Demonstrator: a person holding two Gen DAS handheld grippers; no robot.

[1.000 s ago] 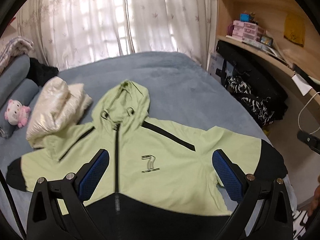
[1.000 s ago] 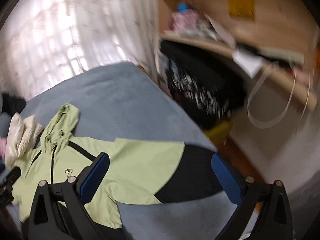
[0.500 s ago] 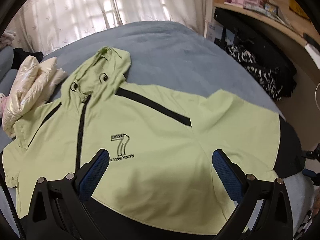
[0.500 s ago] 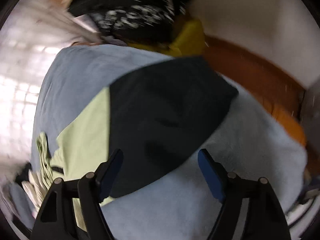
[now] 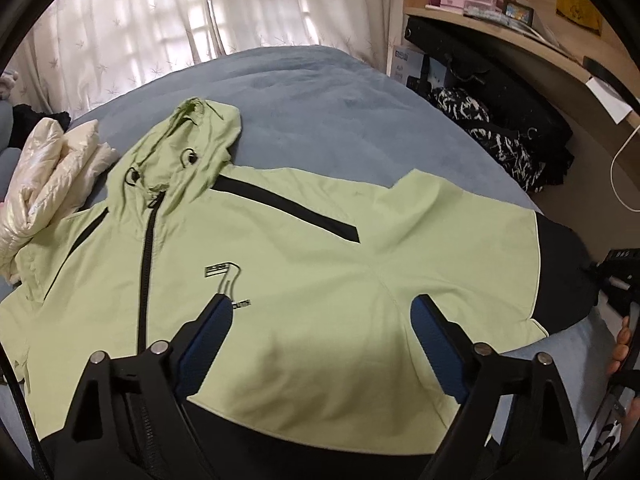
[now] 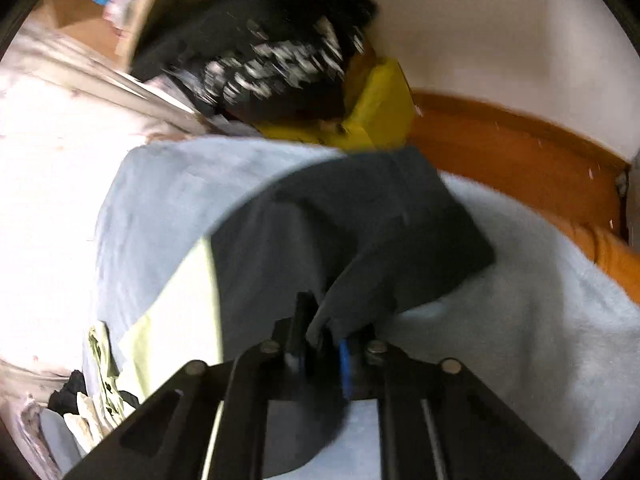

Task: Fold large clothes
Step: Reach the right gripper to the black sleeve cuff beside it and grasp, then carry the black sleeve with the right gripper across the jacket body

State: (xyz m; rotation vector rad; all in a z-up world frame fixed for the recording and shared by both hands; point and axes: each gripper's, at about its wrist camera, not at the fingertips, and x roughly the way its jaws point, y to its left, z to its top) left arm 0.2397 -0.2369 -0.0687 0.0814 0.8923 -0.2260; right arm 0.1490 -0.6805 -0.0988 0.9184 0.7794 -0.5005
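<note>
Here's the green jacket, laid flat and front up across the blue bed, hood pointing to the upper left of the left wrist view, black zip running down the left of centre. Its black cuff sits at the right edge of the frame, right at the bed's edge. The left gripper hangs over the chest with jaws wide; they have just been closing a little, and only flat cloth lies below them, nothing pinched. A cream puffy coat is bundled at the left, just beside the jacket's shoulder.

Over to the right wrist view, blurry but clear enough: the right gripper has just been closing and is clamped tight on the black cuff in the lower middle, with cloth bunched between the pads. Green sleeve fabric trails off lower left. An orange floor shows at the upper right.
</note>
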